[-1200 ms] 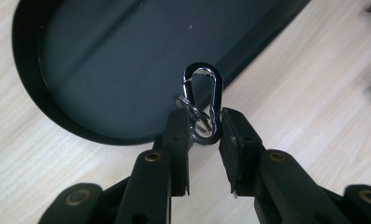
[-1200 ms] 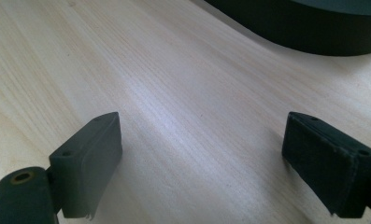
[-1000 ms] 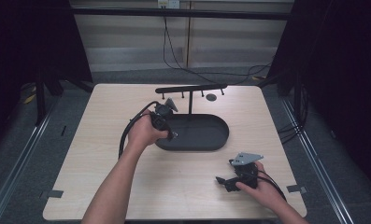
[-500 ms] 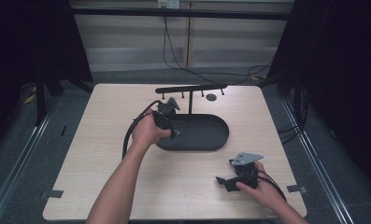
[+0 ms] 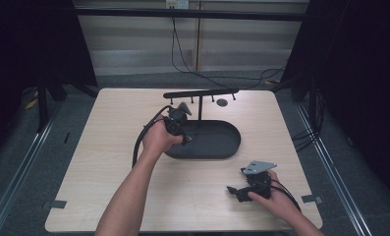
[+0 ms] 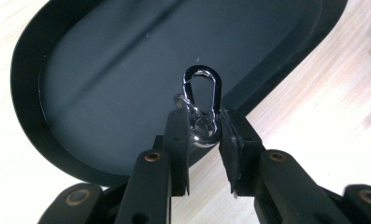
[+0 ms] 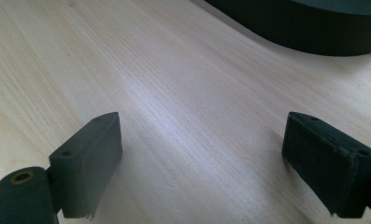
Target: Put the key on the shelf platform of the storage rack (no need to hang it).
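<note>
A small silver clip (image 6: 201, 103) with its ring is pinched between the left gripper's (image 6: 203, 132) jaws, held above the near rim of the black oval tray (image 6: 57, 84) on the wooden table (image 5: 109, 162). Down at the table's near right, the right gripper (image 7: 220, 154) rests low, jaws spread wide, nothing between them.

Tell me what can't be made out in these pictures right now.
- Carabiner: its lower ring, left gripper view, partly hidden between the left hand-held gripper pads.
- Same clip, high view: too small to see.
- Black tray: right gripper view, cut off by the top edge.
- Stand pegs: high view, too small to tell their shape.
</note>
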`<state>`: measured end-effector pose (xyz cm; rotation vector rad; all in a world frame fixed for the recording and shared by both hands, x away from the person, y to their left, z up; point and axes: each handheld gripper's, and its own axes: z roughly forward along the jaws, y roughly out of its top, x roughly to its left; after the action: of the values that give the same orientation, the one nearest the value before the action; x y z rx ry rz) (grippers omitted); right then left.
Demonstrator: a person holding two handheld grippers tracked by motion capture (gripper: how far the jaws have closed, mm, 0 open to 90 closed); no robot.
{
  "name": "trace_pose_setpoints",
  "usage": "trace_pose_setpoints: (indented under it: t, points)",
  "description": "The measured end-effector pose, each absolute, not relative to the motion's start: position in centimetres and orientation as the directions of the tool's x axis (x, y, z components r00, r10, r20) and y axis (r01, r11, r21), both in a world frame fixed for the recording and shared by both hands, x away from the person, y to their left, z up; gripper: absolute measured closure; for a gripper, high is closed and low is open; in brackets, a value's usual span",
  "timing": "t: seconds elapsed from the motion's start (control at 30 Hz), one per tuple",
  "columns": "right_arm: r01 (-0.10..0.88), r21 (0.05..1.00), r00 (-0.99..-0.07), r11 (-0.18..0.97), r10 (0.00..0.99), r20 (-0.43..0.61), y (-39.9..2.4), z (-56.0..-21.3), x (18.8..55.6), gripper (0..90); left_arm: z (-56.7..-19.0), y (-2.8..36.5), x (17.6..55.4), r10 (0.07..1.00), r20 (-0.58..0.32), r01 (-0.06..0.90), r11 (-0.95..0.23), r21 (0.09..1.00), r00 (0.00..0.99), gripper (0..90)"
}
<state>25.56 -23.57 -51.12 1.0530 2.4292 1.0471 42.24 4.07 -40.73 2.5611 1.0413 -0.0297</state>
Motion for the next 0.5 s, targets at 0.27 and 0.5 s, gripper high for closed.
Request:
trace_pose_setpoints:
  t: [0.27,0.5]
  points:
    - [0.510,0.722,-0.690,0.467,0.724,0.020,-23.57,-51.13,25.56,11.9,-41.23,3.50,42.40,0.667,-0.157,0.674,-0.656,0.339,0.728,73.1]
    - [0.511,0.722,-0.690,0.466,0.724,0.021,-23.57,-51.13,25.56,12.0,-41.73,3.14,42.51,0.671,-0.145,0.673,-0.654,0.347,0.727,73.1]
